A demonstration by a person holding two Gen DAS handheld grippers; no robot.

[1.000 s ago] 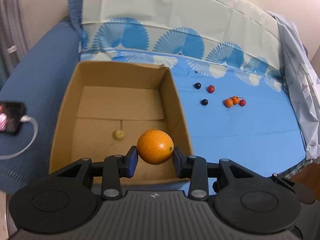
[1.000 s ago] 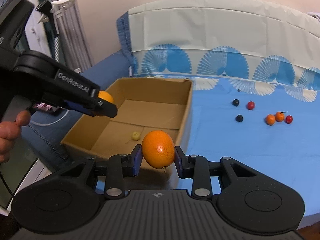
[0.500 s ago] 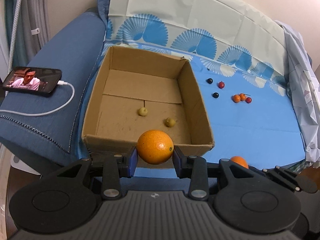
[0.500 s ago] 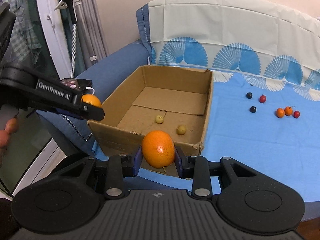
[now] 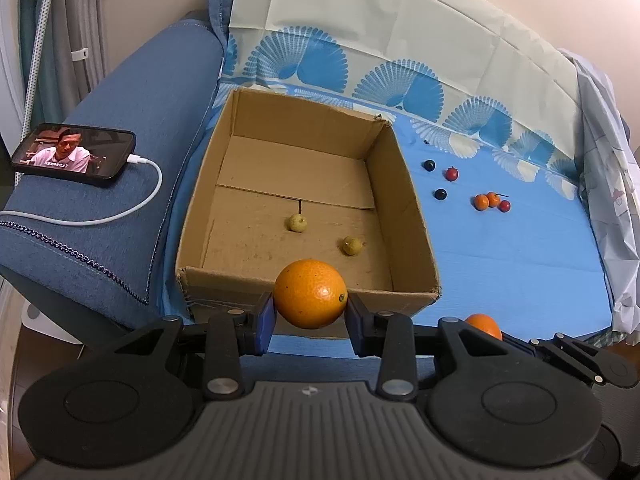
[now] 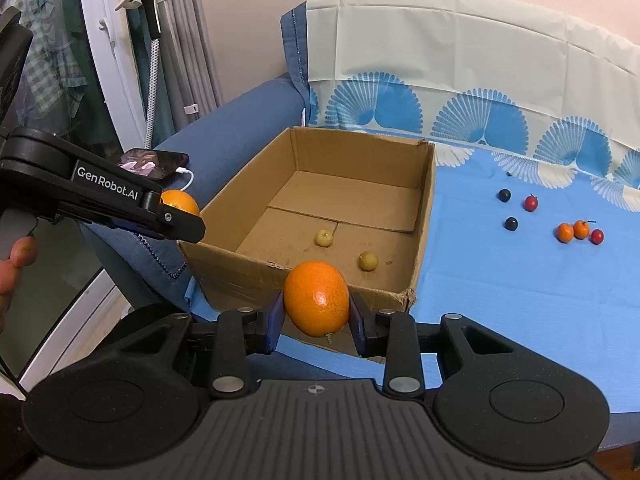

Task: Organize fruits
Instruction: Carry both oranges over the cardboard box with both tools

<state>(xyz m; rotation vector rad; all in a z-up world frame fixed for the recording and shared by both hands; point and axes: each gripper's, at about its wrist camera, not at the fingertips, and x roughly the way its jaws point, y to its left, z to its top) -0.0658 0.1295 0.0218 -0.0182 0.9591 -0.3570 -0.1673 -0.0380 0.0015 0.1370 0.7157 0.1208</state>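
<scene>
Both grippers loaded: my left gripper (image 5: 310, 320) pinches a round orange citrus fruit (image 5: 310, 293), my right gripper (image 6: 316, 322) clamps an oval orange one (image 6: 317, 298), both poised at the near rim of the open brown cardboard box (image 5: 404, 184) (drop-off looks next). Inside: two small yellowish fruits (image 5: 296, 223) only.

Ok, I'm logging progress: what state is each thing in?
Left gripper: shut on an orange.
Right gripper: shut on another orange.
Box: open, two yellowish fruits inside.
Phone: screen on, cable plugged in.
</scene>
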